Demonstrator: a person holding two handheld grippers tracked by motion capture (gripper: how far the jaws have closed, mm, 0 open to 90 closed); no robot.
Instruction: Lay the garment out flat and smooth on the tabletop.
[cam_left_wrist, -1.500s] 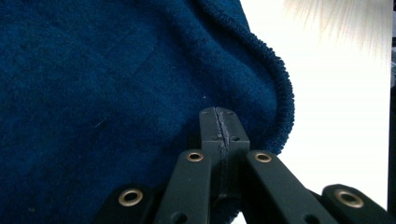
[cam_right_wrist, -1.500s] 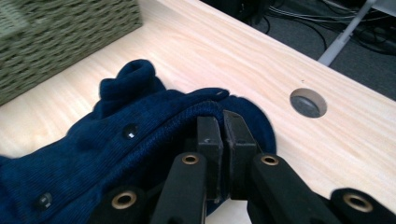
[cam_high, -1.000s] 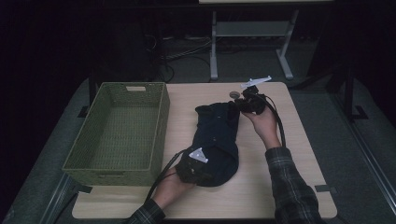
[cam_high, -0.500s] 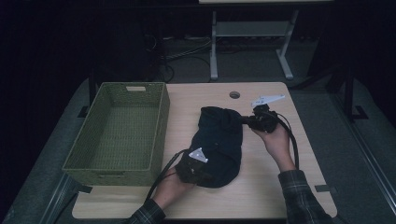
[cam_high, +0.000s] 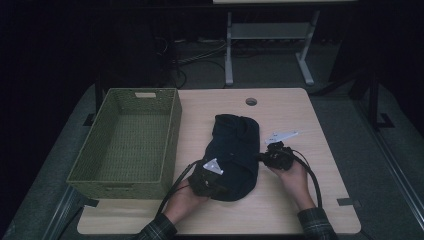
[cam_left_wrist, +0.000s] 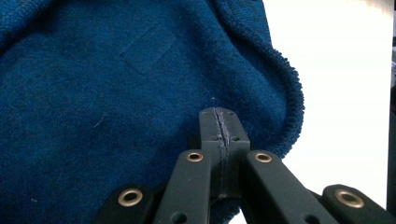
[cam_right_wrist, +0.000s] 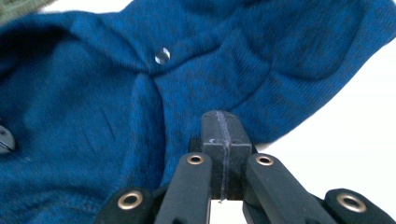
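On the light wooden table (cam_high: 300, 210) a dark blue fleece garment (cam_high: 235, 150) lies folded in a bundle, just beside the green woven basket (cam_high: 125, 137) at its left. From the high view the room is dim, so the garment looks almost black and its folds are hard to read; the two gripper views show its true blue colour and a small round snap (cam_right_wrist: 162, 56). The left gripper (cam_high: 207, 180) rests on the near end of the garment, and its body hides the jaw tips from above. In the left gripper view its jaws stand pressed together with the fleece edge passing under them; probably a little cloth is pinched, but I cannot see it clearly. The right gripper (cam_high: 267, 157) is at the right edge of the garment, jaws fully together, and the cloth there lies just ahead of the tips. Both forearms are cut off by the lower frame edge.
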